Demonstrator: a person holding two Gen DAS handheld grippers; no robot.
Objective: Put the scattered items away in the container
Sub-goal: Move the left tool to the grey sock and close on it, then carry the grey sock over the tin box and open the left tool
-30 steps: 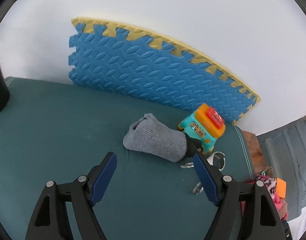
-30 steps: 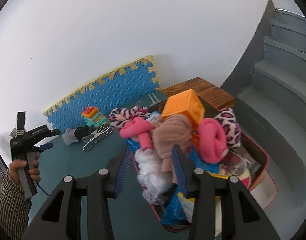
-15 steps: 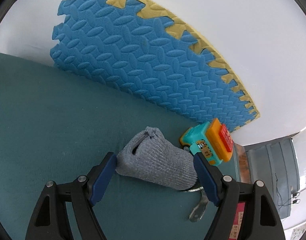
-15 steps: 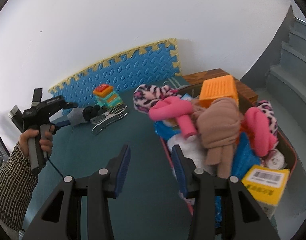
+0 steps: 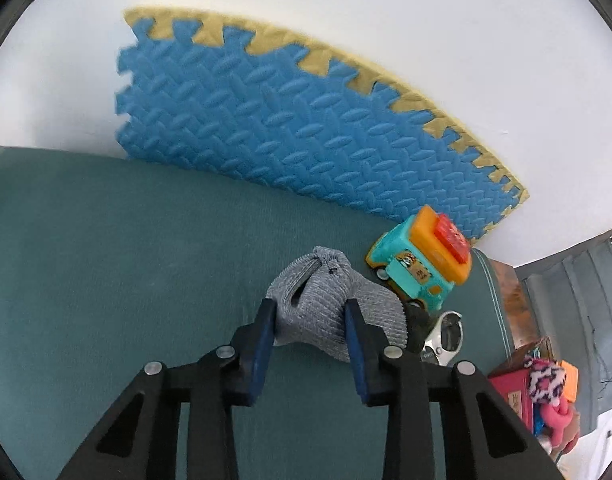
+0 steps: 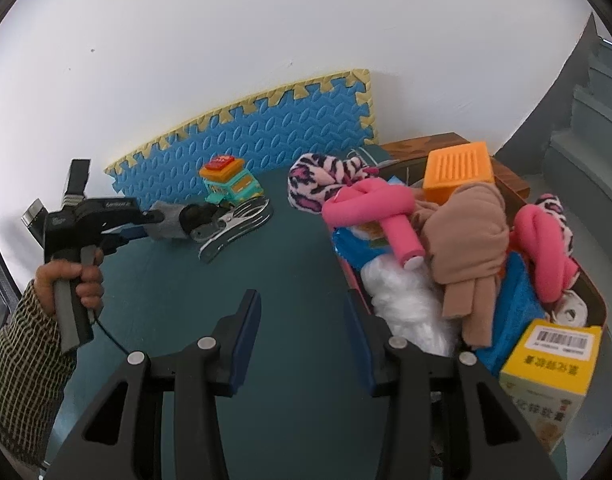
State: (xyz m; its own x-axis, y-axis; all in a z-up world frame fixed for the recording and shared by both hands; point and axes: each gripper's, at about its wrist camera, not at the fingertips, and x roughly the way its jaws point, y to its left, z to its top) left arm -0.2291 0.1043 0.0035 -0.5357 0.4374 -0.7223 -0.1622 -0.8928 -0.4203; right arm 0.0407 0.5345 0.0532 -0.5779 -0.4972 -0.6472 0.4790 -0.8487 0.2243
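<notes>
The left tongs (image 5: 309, 322) are clamped on the cuff end of a grey knitted sock (image 5: 326, 312), which lies on the green worktop (image 5: 126, 260) just beside a teal and orange toy truck (image 5: 420, 266). The sock's dark toe end is seen resting on, or against, a cluster of metal clips (image 6: 236, 224); which of the two cannot be told.

The right tongs (image 6: 304, 338) are held apart over bare worktop, gripping nothing, beside the container (image 6: 596, 302), which is already heaped well above its rim with a pink foam roller (image 6: 380, 208), a tan cloth (image 6: 470, 232), an orange box (image 6: 458, 168) and a yellow carton (image 6: 554, 356).

Several risks are judged from this. Only one end of the sock is gripped, so the slack end could drag the clips or nudge the truck when it is lifted. The knit could also slip from the tongs in transit. With the container so full, anything laid on top could slide off, or the roller and leopard-print piece (image 6: 326, 176) at its edge could be dislodged onto the worktop.
</notes>
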